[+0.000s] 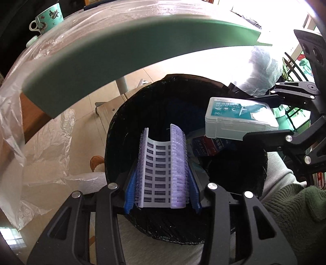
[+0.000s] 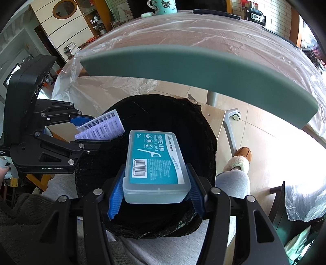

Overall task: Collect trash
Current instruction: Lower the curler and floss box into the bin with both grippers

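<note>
Now both grippers hang over the mouth of the black-lined trash bin (image 1: 234,173), side by side. The left gripper (image 1: 162,169) pinches a curved lavender bristle strip (image 1: 161,163) between its blue pads (image 1: 130,191), the strip bowed into a trough and pointing down into the bin. Just to its right, the right gripper (image 2: 155,189) clamps a clear dental floss box (image 2: 154,163) with a teal label, flat between its pads, directly above the bin's dark opening. Beyond both, the green table edge (image 2: 203,67) arcs across under clear plastic sheeting (image 2: 183,32), with a teal mug (image 1: 49,18) far back.
</note>
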